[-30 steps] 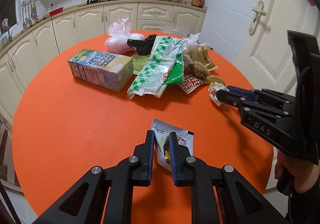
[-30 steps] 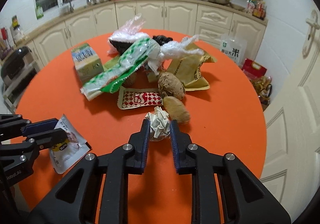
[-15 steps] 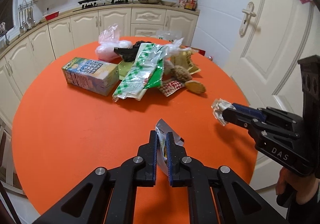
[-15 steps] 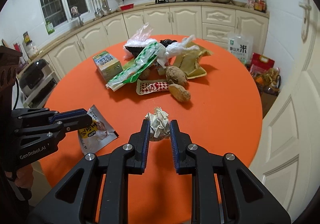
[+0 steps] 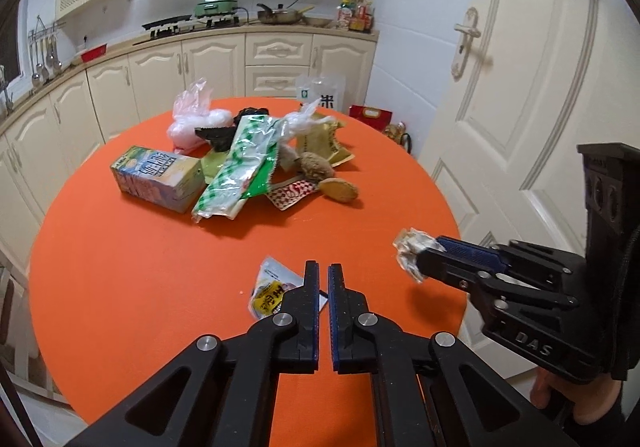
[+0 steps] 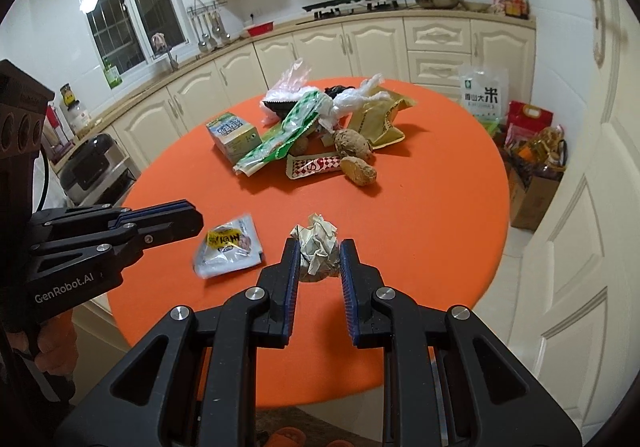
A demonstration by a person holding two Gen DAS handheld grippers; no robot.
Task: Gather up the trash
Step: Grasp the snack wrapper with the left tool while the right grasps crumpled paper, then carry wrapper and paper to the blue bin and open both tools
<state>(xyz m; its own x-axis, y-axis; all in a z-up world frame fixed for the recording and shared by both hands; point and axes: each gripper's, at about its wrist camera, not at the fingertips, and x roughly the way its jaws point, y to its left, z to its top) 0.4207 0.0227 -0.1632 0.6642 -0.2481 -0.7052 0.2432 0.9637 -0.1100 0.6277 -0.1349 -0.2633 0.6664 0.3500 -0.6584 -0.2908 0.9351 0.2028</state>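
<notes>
Left gripper (image 5: 323, 279) clenched on nothing; the snack packet (image 6: 228, 245) lies flat on the orange table (image 5: 120, 267) just left of its fingers. Right gripper (image 6: 319, 259) grasps the crumpled paper ball (image 6: 318, 247), held above the table's near edge. The rest of the trash heap, with the carton (image 5: 158, 177) and green checked wrapper (image 5: 244, 163), sits mid-table, well apart.

The left gripper (image 5: 323, 271) is angled downward over the bench, its fingers (image 5: 310, 287) pressed almost together with nothing gripped between them. The right gripper (image 6: 319, 251) is tilted downward as well, its fingers (image 6: 290, 263) clamped on a crumpled paper ball (image 6: 318, 247). Each handle is gripped from below by a hand (image 5: 576, 403).
</notes>
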